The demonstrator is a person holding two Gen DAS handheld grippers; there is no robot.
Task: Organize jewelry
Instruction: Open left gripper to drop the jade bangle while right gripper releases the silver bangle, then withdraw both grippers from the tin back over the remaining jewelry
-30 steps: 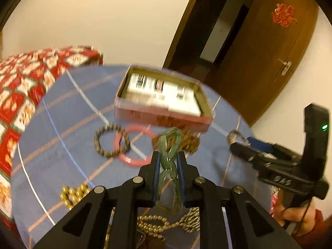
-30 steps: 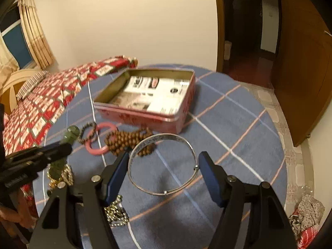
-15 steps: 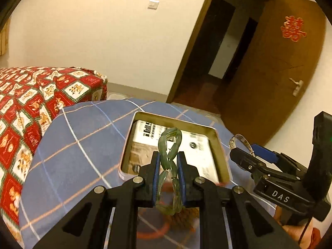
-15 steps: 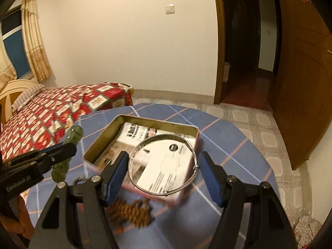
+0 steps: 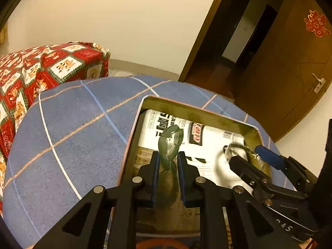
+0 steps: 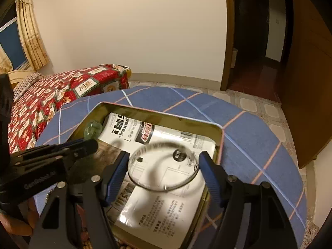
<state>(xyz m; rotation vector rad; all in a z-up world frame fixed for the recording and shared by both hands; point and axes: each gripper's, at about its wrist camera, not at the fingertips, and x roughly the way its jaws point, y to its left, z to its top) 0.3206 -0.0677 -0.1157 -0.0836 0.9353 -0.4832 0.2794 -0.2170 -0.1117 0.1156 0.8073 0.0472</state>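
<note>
Bangles (image 6: 164, 167) over tin (image 6: 157, 112), perhaps touching

Readable marks

Left gripper (image 6: 91, 145) body reads "GenRobot.AI" (blurred); door (image 5: 290, 66) bears a red double-happiness sign (image 5: 316, 26); paper (image 6: 166, 186) print illegible.

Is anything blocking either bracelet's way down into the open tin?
Nothing visible. The green bracelet in the left gripper and silver bangle in the right gripper hang over the tin, which holds only printed paper.
</note>
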